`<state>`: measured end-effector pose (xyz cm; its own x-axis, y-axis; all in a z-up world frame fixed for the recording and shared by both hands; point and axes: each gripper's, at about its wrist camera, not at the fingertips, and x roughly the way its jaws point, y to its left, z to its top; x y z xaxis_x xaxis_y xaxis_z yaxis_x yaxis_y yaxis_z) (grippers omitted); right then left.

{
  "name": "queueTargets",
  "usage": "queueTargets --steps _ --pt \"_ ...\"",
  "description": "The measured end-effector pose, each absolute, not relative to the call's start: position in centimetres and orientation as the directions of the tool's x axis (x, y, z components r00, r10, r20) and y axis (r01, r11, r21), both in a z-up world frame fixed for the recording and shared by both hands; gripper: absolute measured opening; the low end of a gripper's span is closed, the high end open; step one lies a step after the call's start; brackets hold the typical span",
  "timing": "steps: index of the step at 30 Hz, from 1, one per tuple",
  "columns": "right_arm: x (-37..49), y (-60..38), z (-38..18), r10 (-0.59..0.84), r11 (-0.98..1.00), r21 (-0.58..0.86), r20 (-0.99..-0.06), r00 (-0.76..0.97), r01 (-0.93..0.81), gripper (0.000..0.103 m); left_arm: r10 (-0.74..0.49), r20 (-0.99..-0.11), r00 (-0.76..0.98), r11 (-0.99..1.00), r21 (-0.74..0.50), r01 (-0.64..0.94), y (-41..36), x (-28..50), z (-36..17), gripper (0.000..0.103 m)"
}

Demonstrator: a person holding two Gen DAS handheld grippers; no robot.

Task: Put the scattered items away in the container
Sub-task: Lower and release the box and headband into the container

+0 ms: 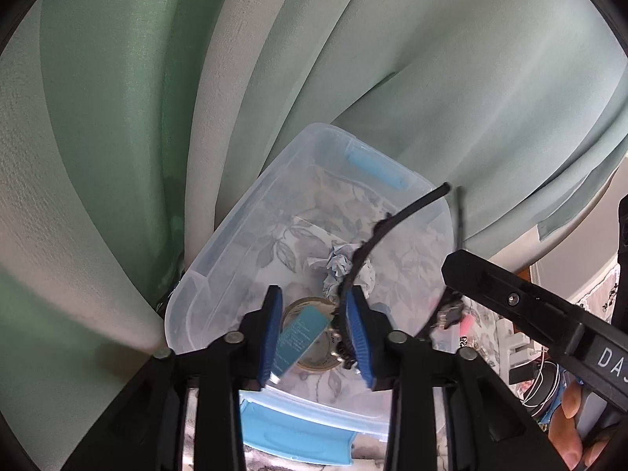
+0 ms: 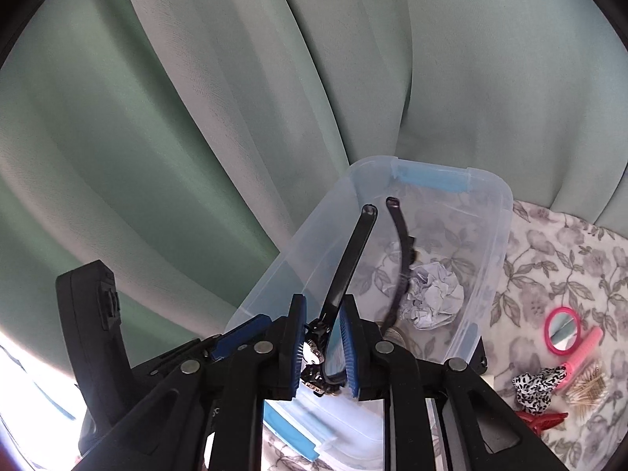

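Observation:
A clear plastic container [image 1: 219, 259] with blue latches stands on a floral cloth against green curtains; it also shows in the right wrist view [image 2: 486, 267]. Inside lie a crumpled paper ball [image 1: 337, 267] [image 2: 435, 294], a round tin [image 1: 314, 365] and a teal card [image 1: 298, 333]. A black jewelled headband [image 2: 353, 251] rises over the container, its arc also in the left wrist view [image 1: 396, 219]. My right gripper [image 2: 324, 349] is over the container's near end with the headband between its jaws. My left gripper [image 1: 316, 337] is open above the tin, the headband against its right pad.
On the cloth right of the container lie a pink hand mirror [image 2: 563, 329], a leopard-print scrunchie [image 2: 533, 386], a heap of toothpicks [image 2: 588, 386] and a red clip [image 2: 541, 422]. Green curtains [image 2: 196, 117] hang close behind the container.

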<state>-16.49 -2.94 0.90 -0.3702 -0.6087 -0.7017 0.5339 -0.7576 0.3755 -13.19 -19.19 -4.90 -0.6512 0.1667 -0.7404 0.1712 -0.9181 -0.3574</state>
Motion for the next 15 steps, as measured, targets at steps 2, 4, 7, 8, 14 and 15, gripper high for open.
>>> queueTargets --steps 2,4,7,8,14,15 --pt "-17.2 -2.3 1.2 -0.601 -0.761 0.366 -0.707 -0.372 0.535 0.022 0.172 -0.739 -0.651 -0.916 -0.363 0.17 -19.4 -14.6 -5.5 0.051" --pt "-15.0 -3.4 1.2 -0.601 -0.76 0.361 -0.707 -0.373 0.541 0.032 0.173 -0.739 -0.651 -0.916 -0.364 0.17 -19.4 -14.3 -5.5 0.056" --pt "-14.7 -2.9 0.9 -0.593 -0.767 0.348 -0.706 -0.387 0.54 0.044 0.168 -0.74 -0.651 -0.917 -0.359 0.172 -19.0 -14.1 -5.0 0.061" --pt "-14.5 -2.8 0.9 -0.593 -0.767 0.348 -0.705 -0.388 0.539 0.045 0.167 -0.74 -0.651 -0.917 -0.36 0.173 -18.9 -14.1 -5.0 0.062" --pt "-13.2 -1.5 1.5 -0.585 -0.776 0.346 -0.707 -0.397 0.528 0.05 0.165 -0.741 -0.651 -0.916 -0.36 0.177 -18.7 -13.4 -4.6 0.071" --pt "-13.3 -1.4 1.3 -0.581 -0.78 0.343 -0.708 -0.401 0.524 0.05 0.166 -0.741 -0.651 -0.915 -0.362 0.179 -18.8 -13.9 -4.8 0.071"
